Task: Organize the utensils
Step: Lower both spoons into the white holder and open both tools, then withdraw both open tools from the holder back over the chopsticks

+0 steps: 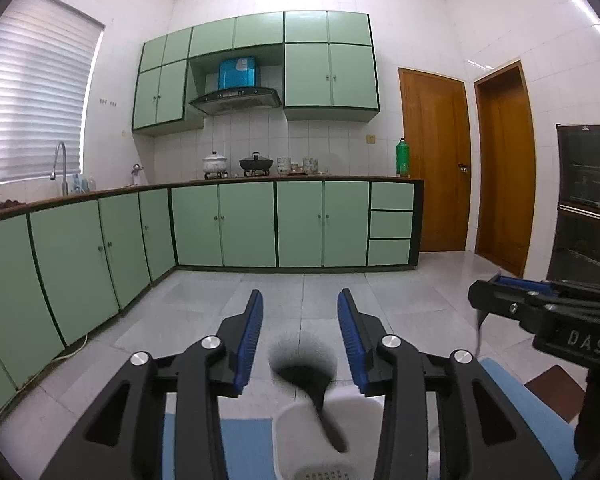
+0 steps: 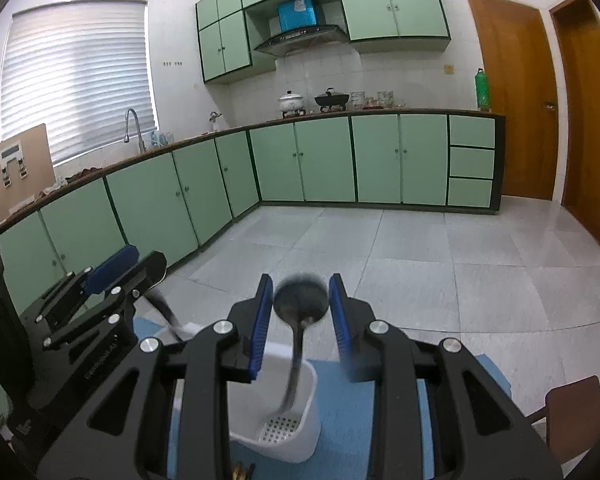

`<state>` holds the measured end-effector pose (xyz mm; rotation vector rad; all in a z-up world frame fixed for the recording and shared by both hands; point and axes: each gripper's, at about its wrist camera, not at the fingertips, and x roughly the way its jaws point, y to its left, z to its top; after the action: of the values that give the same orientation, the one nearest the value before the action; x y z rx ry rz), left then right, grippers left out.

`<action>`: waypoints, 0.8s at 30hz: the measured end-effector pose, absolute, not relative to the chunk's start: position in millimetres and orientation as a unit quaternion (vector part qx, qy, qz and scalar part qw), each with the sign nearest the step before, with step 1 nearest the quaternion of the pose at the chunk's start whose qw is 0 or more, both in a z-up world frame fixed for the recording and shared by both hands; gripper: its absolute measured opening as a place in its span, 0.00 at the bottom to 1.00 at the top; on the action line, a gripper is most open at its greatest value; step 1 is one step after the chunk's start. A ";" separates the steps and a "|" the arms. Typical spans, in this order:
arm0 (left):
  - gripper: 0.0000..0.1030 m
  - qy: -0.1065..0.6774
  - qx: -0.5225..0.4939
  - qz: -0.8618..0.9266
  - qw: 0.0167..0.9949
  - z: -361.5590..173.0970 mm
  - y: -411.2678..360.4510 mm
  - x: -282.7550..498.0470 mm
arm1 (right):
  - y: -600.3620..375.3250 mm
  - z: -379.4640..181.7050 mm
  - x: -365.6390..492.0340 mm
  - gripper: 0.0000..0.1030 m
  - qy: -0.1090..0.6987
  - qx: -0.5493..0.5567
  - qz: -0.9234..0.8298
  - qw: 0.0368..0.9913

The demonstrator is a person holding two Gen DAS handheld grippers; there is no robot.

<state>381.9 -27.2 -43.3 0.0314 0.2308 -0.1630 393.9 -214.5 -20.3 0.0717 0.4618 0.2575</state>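
In the left wrist view a blurred black utensil (image 1: 302,360) stands head up in a white holder (image 1: 288,432). My left gripper (image 1: 300,296) is open around its head, with a gap at each blue pad. In the right wrist view a black ladle (image 2: 300,300) stands bowl up, its handle down in a white perforated holder (image 2: 276,412). My right gripper (image 2: 300,280) is open, with the bowl between the pads and close to both. Each gripper shows in the other's view: left gripper (image 2: 128,268), right gripper (image 1: 500,292). I cannot tell whether both views show the same holder.
A blue mat (image 2: 340,408) covers the surface under the holder. A brown chair back (image 2: 572,412) stands at the right. Beyond lie a grey tiled floor (image 1: 300,280), green cabinets (image 1: 260,224) and wooden doors (image 1: 436,160).
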 end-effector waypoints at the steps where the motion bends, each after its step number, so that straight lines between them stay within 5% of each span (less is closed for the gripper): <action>1: 0.40 0.116 0.011 -0.081 0.990 -42.8 -25.4 377.0 | -214.1 -19.8 392.9 0.31 0.228 0.036 0.127 0.965; 12: 0.71 0.163 0.003 -0.069 0.984 -38.3 -8.8 300.9 | -225.1 -26.2 312.8 0.82 0.243 0.033 0.121 0.962; 24: 0.79 0.328 0.015 -0.062 0.943 -115.8 -2.5 202.3 | -224.8 -108.6 195.0 0.87 0.376 0.059 0.118 0.917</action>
<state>202.3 -2.5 -115.8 0.0297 0.6679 -0.1260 195.0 -224.8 -108.6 0.1212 0.7739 0.2425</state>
